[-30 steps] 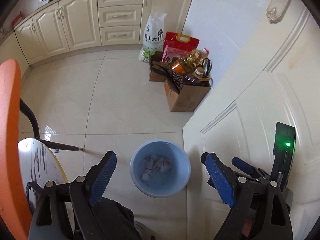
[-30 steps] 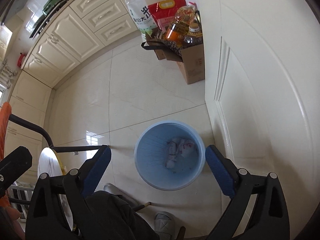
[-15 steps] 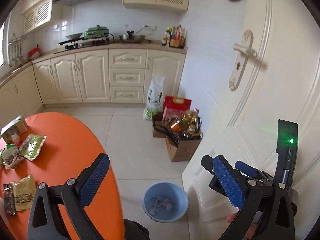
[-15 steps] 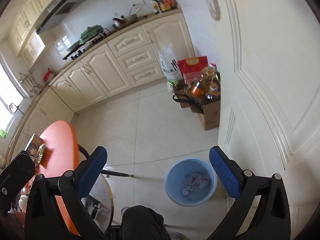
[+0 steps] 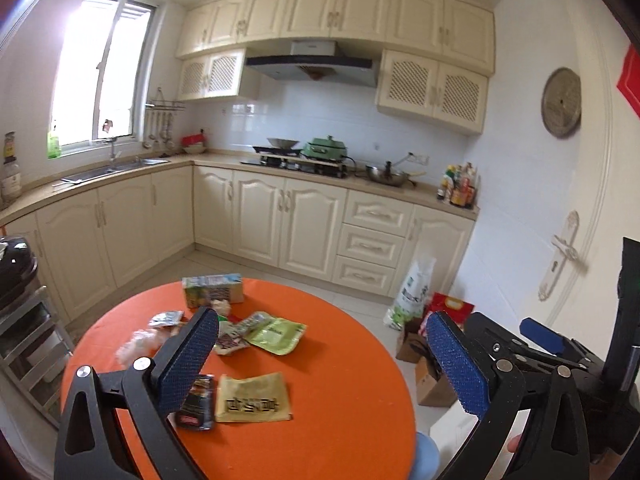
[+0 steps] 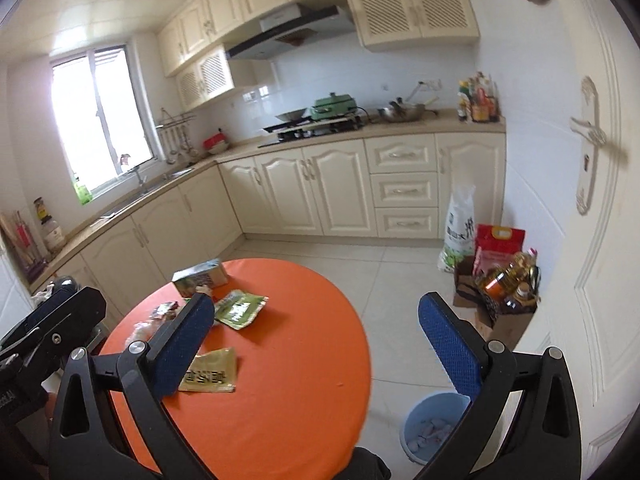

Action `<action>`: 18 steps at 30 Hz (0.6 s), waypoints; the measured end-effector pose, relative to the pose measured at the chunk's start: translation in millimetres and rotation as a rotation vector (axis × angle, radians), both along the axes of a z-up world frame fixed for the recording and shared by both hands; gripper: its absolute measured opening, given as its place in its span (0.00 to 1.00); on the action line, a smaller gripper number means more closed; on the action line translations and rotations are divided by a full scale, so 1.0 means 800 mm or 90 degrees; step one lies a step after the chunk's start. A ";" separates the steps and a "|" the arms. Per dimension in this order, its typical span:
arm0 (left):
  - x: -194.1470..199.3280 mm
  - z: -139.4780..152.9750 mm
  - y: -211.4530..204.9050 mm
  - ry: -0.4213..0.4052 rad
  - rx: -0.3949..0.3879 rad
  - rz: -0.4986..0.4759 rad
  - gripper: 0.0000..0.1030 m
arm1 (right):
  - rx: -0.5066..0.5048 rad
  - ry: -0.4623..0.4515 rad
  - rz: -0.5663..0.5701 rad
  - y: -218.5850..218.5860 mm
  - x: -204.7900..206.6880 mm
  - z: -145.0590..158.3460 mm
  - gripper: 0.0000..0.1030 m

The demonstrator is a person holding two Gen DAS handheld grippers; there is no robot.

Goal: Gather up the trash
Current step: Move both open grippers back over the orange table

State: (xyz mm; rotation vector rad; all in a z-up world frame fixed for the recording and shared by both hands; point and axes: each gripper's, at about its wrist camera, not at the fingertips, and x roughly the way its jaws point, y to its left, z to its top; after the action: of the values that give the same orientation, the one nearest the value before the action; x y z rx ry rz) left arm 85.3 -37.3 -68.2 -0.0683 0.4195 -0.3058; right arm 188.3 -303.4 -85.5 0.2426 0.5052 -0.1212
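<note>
- We are between pickups: both grippers stand over the orange table (image 5: 340,380) with nothing in them, and some trash already lies in the blue bin (image 6: 434,428) at the lower right of the right wrist view.
- Our left gripper (image 5: 324,364) has just been opening and now stands as wide as it goes, nothing between its blue pads (image 5: 188,364).
- Our right gripper (image 6: 320,344) has likewise just been opening, jaws spread fully, empty.
- The trash still to collect sits on the left half of the table: a gold packet (image 5: 253,398) at lower centre of the left wrist view, a dark wrapper (image 5: 197,404) touching its left edge, a green packet (image 5: 276,334) above them, a crumpled clear wrapper (image 5: 134,344) at the left, and a carton (image 5: 212,290) at the table's far edge.
- Next, we judge, one gripper must come down on the nearest piece, likely the gold packet; it lies flat, so a pad has to catch an edge.
- Writing: dark characters run across the gold packet, too blurred to read; the white sack (image 6: 460,228) by the cabinets bears large characters that we cannot make out either.
</note>
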 end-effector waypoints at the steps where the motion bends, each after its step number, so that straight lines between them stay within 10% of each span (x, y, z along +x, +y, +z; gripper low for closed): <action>1: -0.008 0.001 0.016 -0.010 -0.004 0.016 0.99 | -0.006 -0.008 0.015 0.015 0.001 0.007 1.00; 18: -0.138 -0.028 0.068 -0.050 0.042 0.164 0.99 | -0.097 -0.084 0.135 0.158 0.003 0.053 1.00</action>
State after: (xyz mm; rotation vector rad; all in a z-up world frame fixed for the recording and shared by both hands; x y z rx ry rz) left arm -24.9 17.2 -90.6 -0.0450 0.3379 -0.0407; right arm 190.5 -177.0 -43.1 0.0463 0.3852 0.0633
